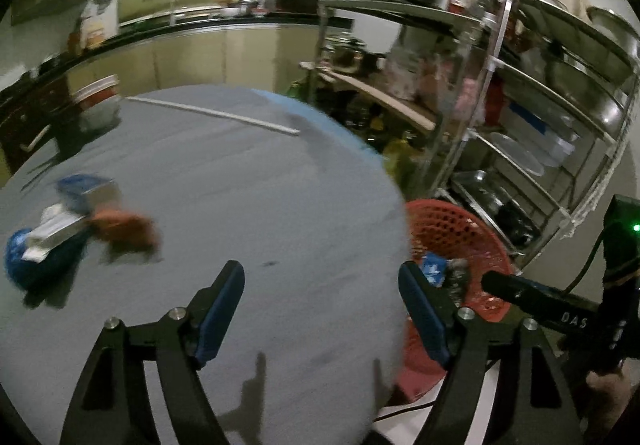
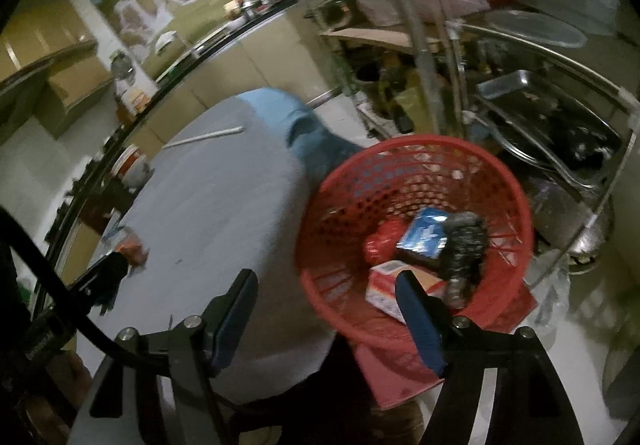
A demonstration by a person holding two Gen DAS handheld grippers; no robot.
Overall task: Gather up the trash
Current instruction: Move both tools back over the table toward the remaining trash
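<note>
Left gripper (image 1: 320, 309) spread wide, nothing between the pads; hangs over bare grey table (image 1: 240, 185) near its 5 o'clock edge. Right gripper (image 2: 326, 309) likewise spread and empty, straddling the table rim, one finger over the cloth, the other over the red basket (image 2: 516, 205).

Basket sits below table level, tight against the rim at 3 o'clock in the left view. Judged reason: trash can be carried just past the edge and dropped. Already inside: blue packet (image 2: 426, 235), red wrapper (image 2: 382, 243), white-and-red carton (image 2: 386, 287), dark crumpled piece (image 2: 466, 241).

Remaining trash on table, clustered at 9 o'clock in the left view: orange-brown wad (image 1: 128, 231), blue round item (image 1: 24, 257) with a pale flat piece across it, blue-and-silver box (image 1: 88, 193). Blur hides detail. White stick (image 1: 212, 113) lies at 12, red-lidded jar (image 1: 98, 101) at 10.

Open cloth between left gripper and pile; clear run. Metal rack (image 1: 540, 105) crowds the basket's far side, little room there
</note>
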